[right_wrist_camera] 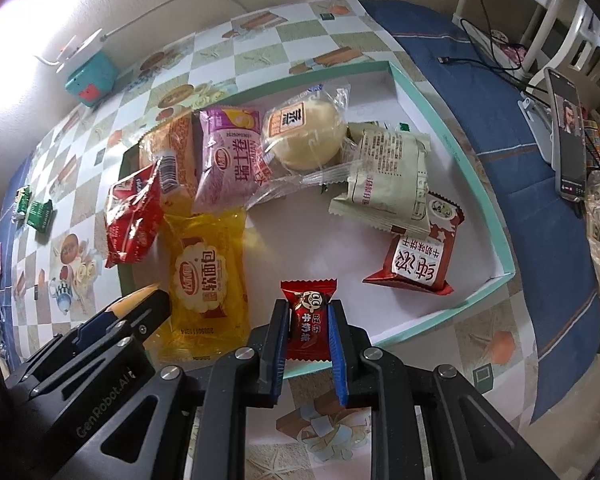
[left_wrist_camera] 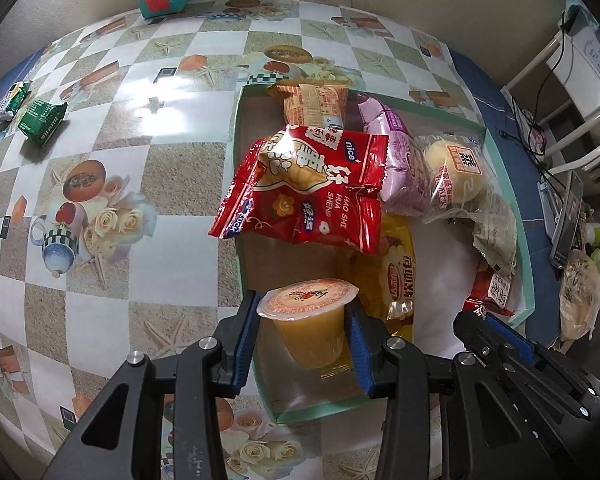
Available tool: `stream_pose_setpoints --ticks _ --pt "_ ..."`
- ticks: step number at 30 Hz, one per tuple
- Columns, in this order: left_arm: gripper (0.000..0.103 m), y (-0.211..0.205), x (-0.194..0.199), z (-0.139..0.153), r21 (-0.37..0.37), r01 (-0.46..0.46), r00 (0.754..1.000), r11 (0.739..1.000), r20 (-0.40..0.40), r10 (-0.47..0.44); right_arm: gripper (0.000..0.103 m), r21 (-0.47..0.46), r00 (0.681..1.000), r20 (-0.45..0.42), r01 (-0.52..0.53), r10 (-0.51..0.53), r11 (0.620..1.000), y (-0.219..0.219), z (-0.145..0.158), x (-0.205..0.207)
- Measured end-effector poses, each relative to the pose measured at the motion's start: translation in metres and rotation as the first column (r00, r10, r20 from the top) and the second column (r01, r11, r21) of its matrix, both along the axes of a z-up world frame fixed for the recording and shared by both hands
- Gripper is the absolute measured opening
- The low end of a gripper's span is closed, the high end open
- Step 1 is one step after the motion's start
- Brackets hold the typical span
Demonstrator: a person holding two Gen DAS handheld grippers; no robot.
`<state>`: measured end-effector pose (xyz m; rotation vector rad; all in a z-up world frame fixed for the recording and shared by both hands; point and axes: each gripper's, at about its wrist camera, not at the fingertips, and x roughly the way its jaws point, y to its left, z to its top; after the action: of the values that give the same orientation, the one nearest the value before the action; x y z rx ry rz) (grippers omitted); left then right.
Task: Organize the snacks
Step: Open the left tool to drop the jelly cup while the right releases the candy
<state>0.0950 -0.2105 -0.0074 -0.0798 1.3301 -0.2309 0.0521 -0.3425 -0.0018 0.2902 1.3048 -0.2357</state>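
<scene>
Left wrist view: left gripper (left_wrist_camera: 306,326) clamped narrowly on an orange jelly cup (left_wrist_camera: 310,320), held over the near corner of the teal-rimmed tray (left_wrist_camera: 512,216). Brown tray floor beneath is bare; a red snack packet (left_wrist_camera: 304,192) overhangs the left rim.

Right wrist view: right gripper (right_wrist_camera: 310,334) pinched shut on a red milk candy (right_wrist_camera: 308,322) above the tray's near edge; white floor ahead is open up to the red biscuit packet (right_wrist_camera: 416,256).
</scene>
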Motion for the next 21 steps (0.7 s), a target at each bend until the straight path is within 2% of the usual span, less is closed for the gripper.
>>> stream_pose_setpoints --ticks 4,7,9,11,14,20,21 --pt "0.044 0.000 0.000 0.000 0.005 0.000 1.000 1.000 -0.008 0.000 0.023 0.006 1.000 -0.017 0.001 -0.001 1.000 -0.001 -0.002 0.001" --pt "0.050 0.000 0.002 0.001 -0.015 -0.005 1.000 1.000 -0.016 0.005 0.025 0.009 0.999 -0.033 -0.001 0.001 1.000 0.000 -0.004 0.001" --pt "0.057 -0.001 0.002 0.005 -0.012 -0.003 1.000 1.000 -0.007 0.003 0.033 0.005 0.999 -0.036 -0.002 0.002 1.000 0.001 -0.004 0.001" --pt "0.058 0.000 0.002 0.010 -0.002 -0.004 1.000 1.000 0.006 0.004 0.037 -0.003 1.000 -0.031 0.004 -0.004 1.000 0.001 -0.002 0.001" --pt "0.058 0.002 0.001 0.014 -0.028 -0.008 1.000 1.000 0.004 0.008 0.041 -0.010 1.000 -0.016 0.014 -0.014 1.000 -0.001 0.004 -0.001" --pt "0.059 0.004 -0.003 0.029 -0.054 -0.005 1.000 0.999 0.028 0.006 0.042 -0.024 0.999 0.034 0.020 -0.019 1.000 -0.002 0.022 -0.005" --pt "0.064 0.004 -0.003 0.031 -0.058 -0.007 0.999 0.998 0.030 0.009 0.042 -0.024 0.999 0.042 0.020 -0.019 1.000 -0.002 0.025 -0.006"
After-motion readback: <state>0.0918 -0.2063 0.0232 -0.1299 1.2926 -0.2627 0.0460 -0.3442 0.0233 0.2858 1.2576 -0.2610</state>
